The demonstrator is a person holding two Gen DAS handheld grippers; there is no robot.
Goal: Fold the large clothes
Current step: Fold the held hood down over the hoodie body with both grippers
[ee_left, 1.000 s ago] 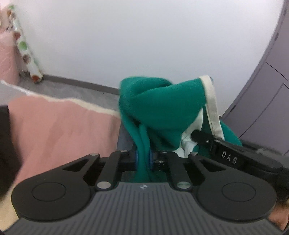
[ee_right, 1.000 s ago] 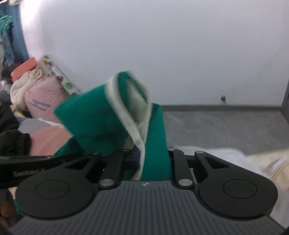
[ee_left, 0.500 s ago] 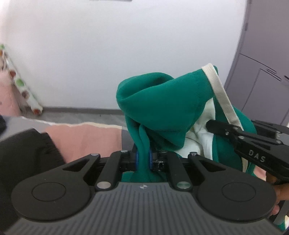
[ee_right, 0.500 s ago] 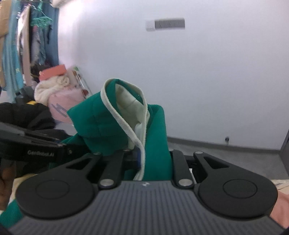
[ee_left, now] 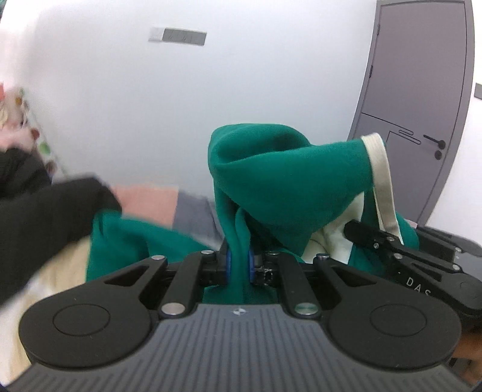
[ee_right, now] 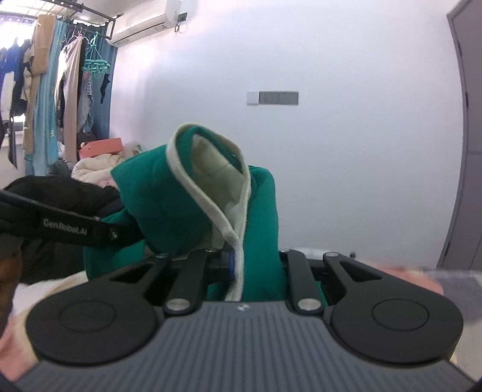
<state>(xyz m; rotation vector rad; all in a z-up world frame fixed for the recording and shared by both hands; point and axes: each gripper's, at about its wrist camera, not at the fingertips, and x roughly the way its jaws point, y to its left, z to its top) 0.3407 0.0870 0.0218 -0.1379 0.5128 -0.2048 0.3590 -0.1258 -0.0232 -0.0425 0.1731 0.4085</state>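
A white wall (ee_right: 346, 150) fills the background of both views, with a grey door (ee_left: 418, 120) to its right in the left wrist view and a rack of hanging clothes (ee_right: 60, 90) under an air conditioner (ee_right: 144, 18) at the far left in the right wrist view. The green garment (ee_left: 286, 181), lined and edged in cream, is held up in the air in front of the wall, bunched into a hooded fold above both tools and draping down between them. The left claw (ee_left: 238, 265) is clenched on a narrow fold of the green cloth, its blue pads pressing either side. The right claw (ee_right: 241, 265) is clenched on the cream-trimmed edge (ee_right: 208, 205). A black sleeve (ee_left: 45, 217), blurred, crosses the left wrist view's left side.
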